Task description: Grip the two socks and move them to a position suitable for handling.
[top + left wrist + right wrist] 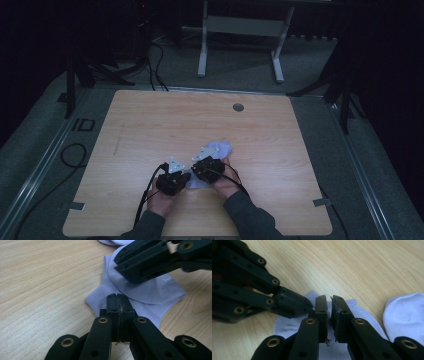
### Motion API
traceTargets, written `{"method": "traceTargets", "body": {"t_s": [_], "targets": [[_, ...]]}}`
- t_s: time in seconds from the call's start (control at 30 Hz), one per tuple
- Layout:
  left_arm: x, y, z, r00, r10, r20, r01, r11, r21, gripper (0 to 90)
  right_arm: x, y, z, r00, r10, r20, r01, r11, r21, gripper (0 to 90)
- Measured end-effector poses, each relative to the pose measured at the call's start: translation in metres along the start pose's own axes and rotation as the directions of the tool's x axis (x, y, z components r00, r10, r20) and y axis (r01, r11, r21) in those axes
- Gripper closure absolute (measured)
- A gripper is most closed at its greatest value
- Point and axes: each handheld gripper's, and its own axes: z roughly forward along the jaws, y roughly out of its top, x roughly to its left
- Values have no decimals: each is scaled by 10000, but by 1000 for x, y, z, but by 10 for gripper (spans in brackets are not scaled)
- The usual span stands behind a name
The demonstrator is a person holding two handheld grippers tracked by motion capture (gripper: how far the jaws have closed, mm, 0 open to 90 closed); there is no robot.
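Note:
A pale lavender ankle sock (152, 291) lies flat on the wooden table (150, 125), near its front middle. My left gripper (117, 296) hovers at the sock's ribbed cuff, jaws pressed together with no fabric visible between them. My right gripper (329, 298) stands over the same sock (362, 315) with a narrow gap between its jaws and nothing in it. In the high view both grippers, left (186, 179) and right (197, 172), meet tip to tip over the sock (220, 149). The left gripper (308, 306) reaches in from the left of the right gripper view.
A second pale piece of sock (407, 315) lies just beyond the first. A round grommet (238, 107) sits near the table's far edge. Cables trail from both grippers toward the front edge. A metal frame (240, 30) stands on the floor behind the table.

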Motion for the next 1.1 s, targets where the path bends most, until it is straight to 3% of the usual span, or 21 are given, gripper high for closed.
{"method": "traceTargets", "body": {"t_s": [0.2, 0.3, 0.53, 1.1], "targets": [[0, 0, 0, 10000, -9, 6, 9, 10000, -20, 893, -5, -3, 11, 9995, 299, 65, -302, 9983, 497, 762], [0, 0, 0, 10000, 8, -5, -8, 10000, -23, 893, -5, -5, 14, 9997, 166, 164, -177, 9975, 678, 767], [-1, 0, 0, 10000, 13, -26, -13, 10000, -52, 893, -7, -4, 15, 9996, 221, 151, -232, 9968, 765, 878], [-1, 0, 1, 10000, -1, -24, 0, 10000, -95, 893, -9, -10, -12, 9993, 372, 106, -373, 9993, 89, 898]]}}
